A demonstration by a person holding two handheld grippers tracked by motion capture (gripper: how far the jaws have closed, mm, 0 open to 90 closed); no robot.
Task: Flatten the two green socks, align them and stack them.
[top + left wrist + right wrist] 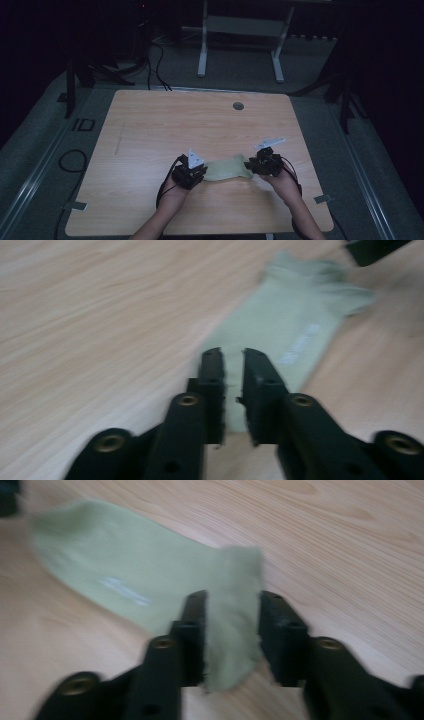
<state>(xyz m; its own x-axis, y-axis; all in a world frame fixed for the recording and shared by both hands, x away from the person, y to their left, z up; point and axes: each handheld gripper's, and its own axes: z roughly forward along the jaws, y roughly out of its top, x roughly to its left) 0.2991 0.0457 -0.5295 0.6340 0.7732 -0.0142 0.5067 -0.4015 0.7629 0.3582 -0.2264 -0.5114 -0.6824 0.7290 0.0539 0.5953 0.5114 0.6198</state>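
Room: dim, with a grey floor, dark cables and a white table frame (240, 30) beyond the work surface.
Surface: pale wooden table (165, 125) with a small round grommet (238, 106) near its far edge.
Sock: pale green sock (226, 169) lies flat on the near middle of the table, stretched between the two grippers; a faint light print shows on its side in both gripper views.
Left gripper: left gripper (196, 172) sits at the sock's left end, held in the person's left hand (176, 192). In the left gripper view its jaws stand a narrow gap apart with the sock's edge (235, 410) between them; the cloth looks loose there rather than pressed.
Right gripper: right gripper (254, 165) is at the sock's right end, in the right hand (283, 184). In the right gripper view the jaws are spread, with the sock's end (232, 630) lying between them and a gap beside one pad.
Focus: both gripper views are blurred.
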